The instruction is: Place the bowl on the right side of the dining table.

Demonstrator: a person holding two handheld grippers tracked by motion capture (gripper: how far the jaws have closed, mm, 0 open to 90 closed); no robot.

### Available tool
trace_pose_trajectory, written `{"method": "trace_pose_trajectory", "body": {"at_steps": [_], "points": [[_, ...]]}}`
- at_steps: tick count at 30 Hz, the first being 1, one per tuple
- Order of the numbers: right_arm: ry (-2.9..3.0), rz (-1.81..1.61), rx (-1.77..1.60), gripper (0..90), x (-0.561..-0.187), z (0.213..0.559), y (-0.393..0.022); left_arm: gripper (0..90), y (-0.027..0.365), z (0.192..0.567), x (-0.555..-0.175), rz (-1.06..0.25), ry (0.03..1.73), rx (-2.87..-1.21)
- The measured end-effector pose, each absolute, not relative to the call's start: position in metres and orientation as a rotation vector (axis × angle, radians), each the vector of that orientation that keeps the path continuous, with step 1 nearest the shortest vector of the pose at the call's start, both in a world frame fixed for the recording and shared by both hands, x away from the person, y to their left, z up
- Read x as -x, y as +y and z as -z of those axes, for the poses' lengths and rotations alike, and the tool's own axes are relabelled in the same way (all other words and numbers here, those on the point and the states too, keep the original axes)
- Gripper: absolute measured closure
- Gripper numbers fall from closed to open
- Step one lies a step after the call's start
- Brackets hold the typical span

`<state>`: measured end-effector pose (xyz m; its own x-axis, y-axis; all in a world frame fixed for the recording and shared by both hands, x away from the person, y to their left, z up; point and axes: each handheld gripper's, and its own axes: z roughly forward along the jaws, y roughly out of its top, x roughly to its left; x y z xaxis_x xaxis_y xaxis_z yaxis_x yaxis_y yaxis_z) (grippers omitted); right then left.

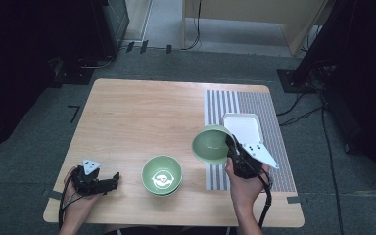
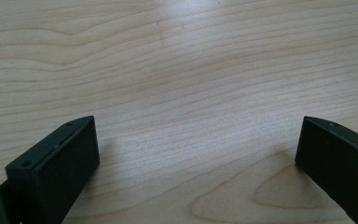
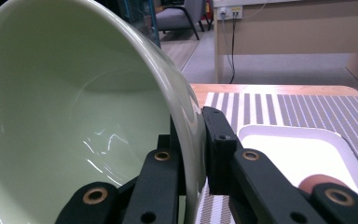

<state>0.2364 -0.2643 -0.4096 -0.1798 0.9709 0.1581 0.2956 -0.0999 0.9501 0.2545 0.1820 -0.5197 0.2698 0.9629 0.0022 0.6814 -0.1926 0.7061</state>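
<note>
High view: wooden surface point(image 1: 142, 112) with a striped mat point(image 1: 269, 112) along its right side. A white tray point(image 1: 245, 128) lies on the mat.

Item 1, plain green bowl point(image 1: 209, 145): lifted off the surface, tipped on its side with the opening facing left, at the mat's left edge just beside the tray. Right gripper view shows its rim point(image 3: 186, 116) clamped between the two black jaws, one jaw inside the bowl, one outside.

Item 2, green bowl with white pattern inside point(image 1: 162, 175): upright on the surface, near the front edge, between the two hands. It appears to sit on another bowl, though this is hard to tell.

Item 3, right tongs point(image 1: 234, 149): closed on the plain bowl's rim, held by the right hand point(image 1: 245, 188).

Item 4, left tongs point(image 1: 112, 180): held by the left hand point(image 1: 78, 200) low at the front left corner, well apart from both bowls. Left gripper view shows the jaws spread wide over bare wood, nothing between them.
</note>
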Motion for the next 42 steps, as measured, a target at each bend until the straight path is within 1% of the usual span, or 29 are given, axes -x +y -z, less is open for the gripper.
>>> {"method": "trace_pose_trajectory", "body": {"at_steps": [25, 42], "points": [[1.412, -1.246, -1.507, 84.2, -0.244, 0.412, -0.309, 0.0, 0.181, 0.52, -0.256, -0.61, 1.469, -1.958], [1.393, -1.214, -1.566, 84.2, -0.258, 0.422, -0.323, 0.0, 0.181, 0.52, -0.256, -0.611, 1.469, -1.958]]}}
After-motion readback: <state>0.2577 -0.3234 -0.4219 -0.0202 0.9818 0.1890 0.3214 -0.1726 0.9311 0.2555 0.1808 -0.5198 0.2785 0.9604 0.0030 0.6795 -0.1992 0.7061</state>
